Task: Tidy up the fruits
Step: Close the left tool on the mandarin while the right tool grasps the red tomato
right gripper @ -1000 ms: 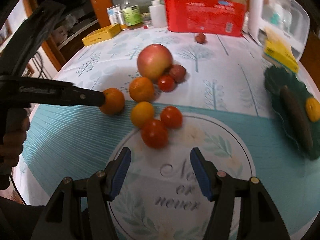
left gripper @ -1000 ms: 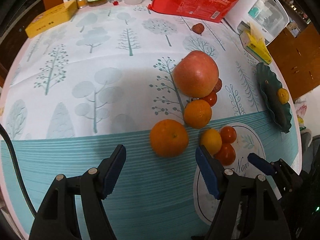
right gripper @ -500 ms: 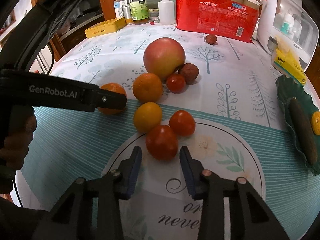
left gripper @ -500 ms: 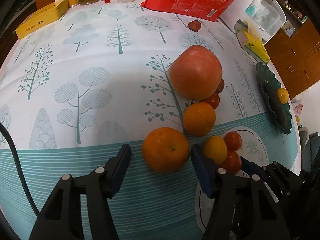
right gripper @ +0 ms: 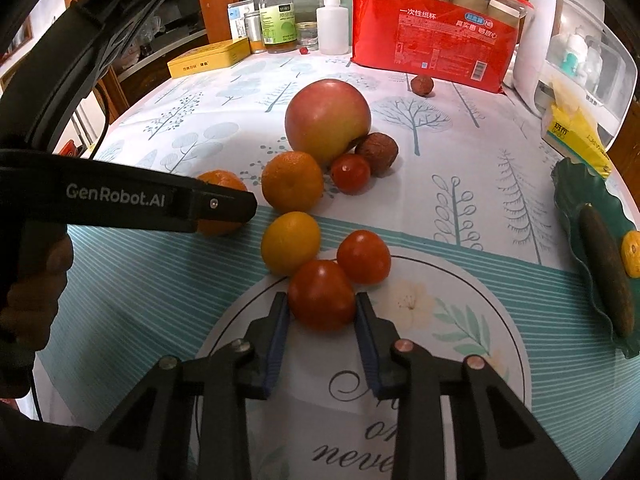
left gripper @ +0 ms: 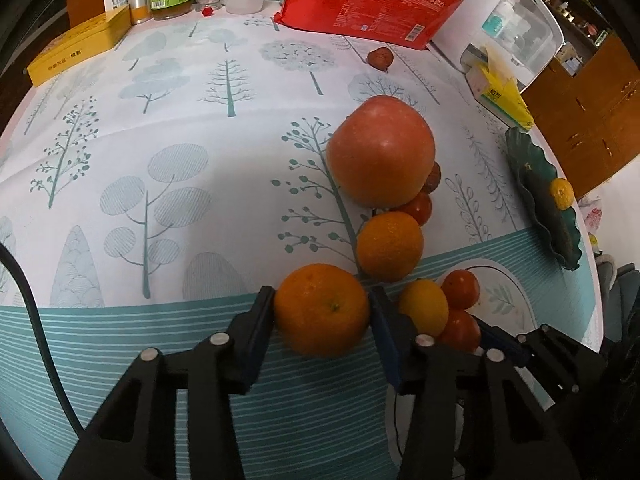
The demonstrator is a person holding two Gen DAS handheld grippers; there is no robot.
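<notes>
My left gripper is shut on an orange that rests on the tablecloth. My right gripper is shut on a red tomato on the round mat. A cluster lies beyond: a big apple, a second orange, a yellow citrus, a second tomato, a small tomato and a brown wrinkled fruit. A dark green plate at the right holds a dark long item and a small orange.
A red package, bottles, a yellow box, a white appliance and a tissue pack stand along the far and right edges. A lone brown fruit lies before the package.
Both grippers moved forward and closed: the left onto the orange, the right onto the red tomato.
</notes>
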